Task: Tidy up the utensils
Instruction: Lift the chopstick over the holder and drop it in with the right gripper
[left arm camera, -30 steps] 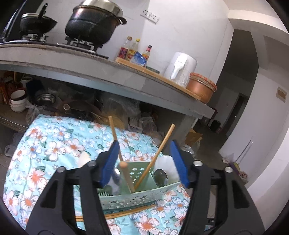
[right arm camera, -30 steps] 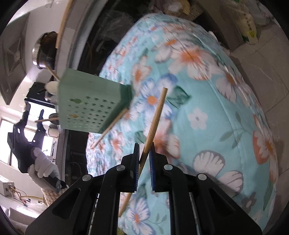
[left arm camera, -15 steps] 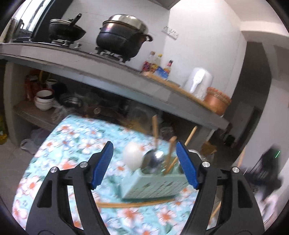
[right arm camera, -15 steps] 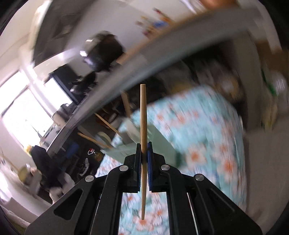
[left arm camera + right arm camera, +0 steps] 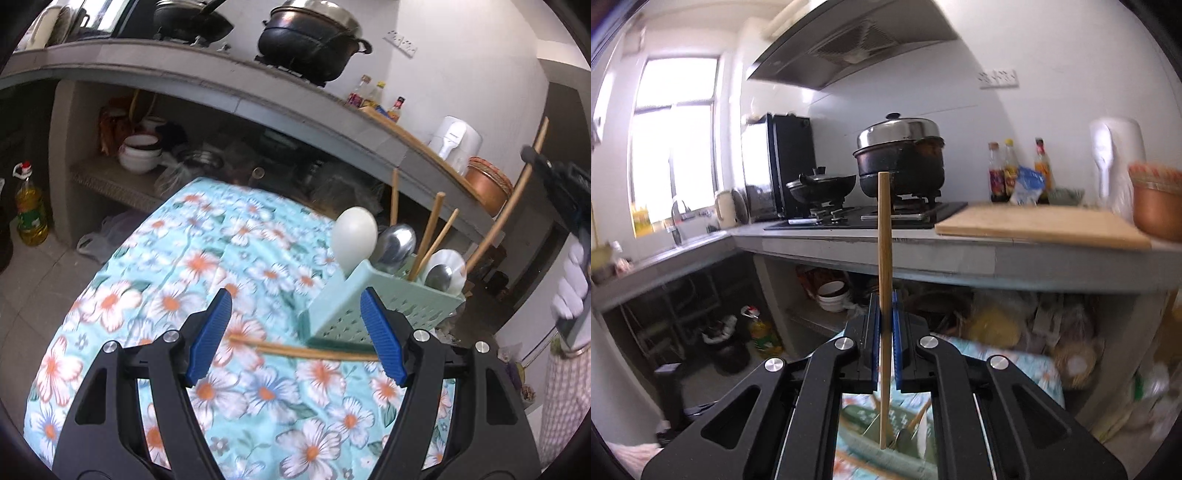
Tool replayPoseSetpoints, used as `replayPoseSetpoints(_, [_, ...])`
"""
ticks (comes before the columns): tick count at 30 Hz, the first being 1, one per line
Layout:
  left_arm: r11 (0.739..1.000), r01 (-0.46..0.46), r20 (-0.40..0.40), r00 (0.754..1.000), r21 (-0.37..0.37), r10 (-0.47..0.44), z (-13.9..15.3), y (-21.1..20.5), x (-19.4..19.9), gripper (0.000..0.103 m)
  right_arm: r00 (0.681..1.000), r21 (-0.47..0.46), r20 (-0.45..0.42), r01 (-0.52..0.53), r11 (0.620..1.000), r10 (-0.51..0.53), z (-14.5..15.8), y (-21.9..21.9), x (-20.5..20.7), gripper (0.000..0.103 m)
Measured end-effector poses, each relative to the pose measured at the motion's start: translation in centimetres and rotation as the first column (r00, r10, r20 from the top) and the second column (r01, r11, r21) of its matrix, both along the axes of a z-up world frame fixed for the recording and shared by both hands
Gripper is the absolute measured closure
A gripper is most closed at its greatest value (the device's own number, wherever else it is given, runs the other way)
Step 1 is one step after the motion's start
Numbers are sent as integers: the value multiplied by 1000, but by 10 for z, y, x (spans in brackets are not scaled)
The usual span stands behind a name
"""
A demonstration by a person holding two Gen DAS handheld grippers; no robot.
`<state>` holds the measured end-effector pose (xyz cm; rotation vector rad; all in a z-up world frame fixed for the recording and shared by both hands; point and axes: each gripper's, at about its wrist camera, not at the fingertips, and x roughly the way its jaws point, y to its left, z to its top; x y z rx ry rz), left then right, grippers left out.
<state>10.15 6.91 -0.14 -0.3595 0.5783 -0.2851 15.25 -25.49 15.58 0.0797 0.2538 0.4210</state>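
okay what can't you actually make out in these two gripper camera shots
- Right wrist view: the green utensil holder shows only blurred, through the gap under the right gripper, whose body hides most of it.
- Left wrist view: the chopsticks on the cloth; their right end passes behind a finger of the left gripper.
- Bottle labels: too small.

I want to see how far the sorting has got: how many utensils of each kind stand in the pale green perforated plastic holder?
Wooden chopsticks: 3
Metal spoons: 2
White spoons: 1, perhaps a second behind the right-hand metal spoon
Total: 6, perhaps 7
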Motion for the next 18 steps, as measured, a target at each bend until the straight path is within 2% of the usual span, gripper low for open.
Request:
replayPoseSetpoints(4, [1000,-7,-16,1000,-2,7,-5,2,-2,35,1000,-77,22,18,997,-16,-7,23,18,97])
replayPoseSetpoints(8, [1000,-7,-25,1000,6,7,-8,2,-3,35,999,-181,15,43,983,-41,-30,43,33,97])
replayPoseSetpoints(11, [1000,-7,-29,1000,10,7,-10,3,-3,35,998,-242,-20,46,969,-52,-53,51,43,97])
replayPoseSetpoints(18, [1000,-7,-54,999,8,8,-16,4,1,35,990,-299,-130,12,954,-53,-93,59,55,95])
